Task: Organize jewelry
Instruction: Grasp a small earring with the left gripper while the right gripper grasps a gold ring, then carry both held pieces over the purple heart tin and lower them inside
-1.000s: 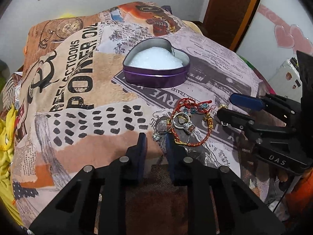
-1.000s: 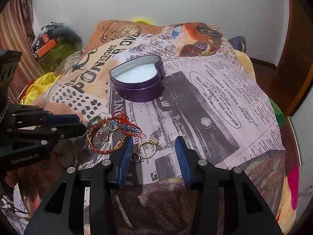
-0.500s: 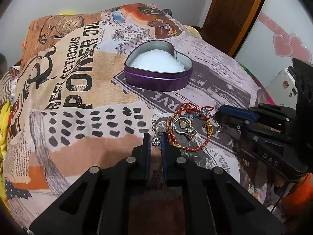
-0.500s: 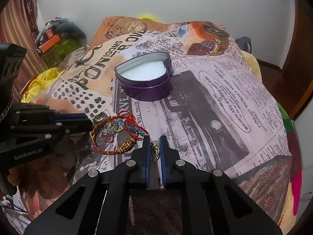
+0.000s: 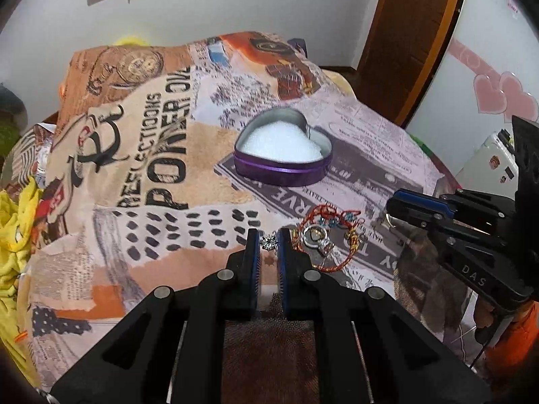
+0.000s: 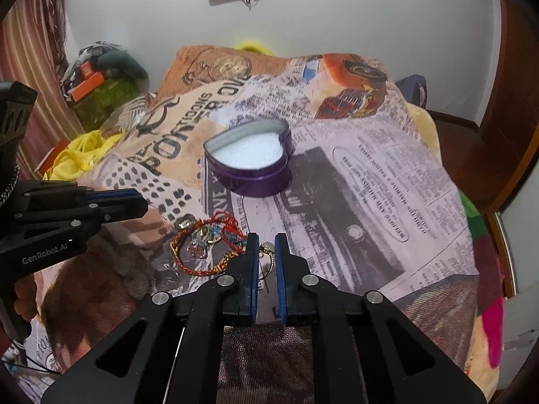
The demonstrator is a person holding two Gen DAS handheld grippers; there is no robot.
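A purple heart-shaped tin (image 5: 283, 168) with white foam inside sits open on the printed blanket (image 5: 134, 168); it also shows in the right wrist view (image 6: 251, 175). A red and gold bracelet (image 5: 337, 235) and a silver ring (image 5: 315, 237) lie in a small pile in front of it. My left gripper (image 5: 268, 240) is shut on a silver star earring (image 5: 268, 243), lifted just above the blanket. My right gripper (image 6: 266, 247) is shut on a gold ring (image 6: 266, 250) to the right of the bracelet pile (image 6: 205, 245).
The blanket covers a bed that drops off at the right and near edges. Yellow cloth (image 5: 13, 222) lies at the left. A wooden door (image 5: 414, 33) stands at the back right. Boxes and clutter (image 6: 97, 87) sit at the far left.
Both grippers closed: the left on the star earring, the right on the gold ring. Both have since lifted a little with their pieces.
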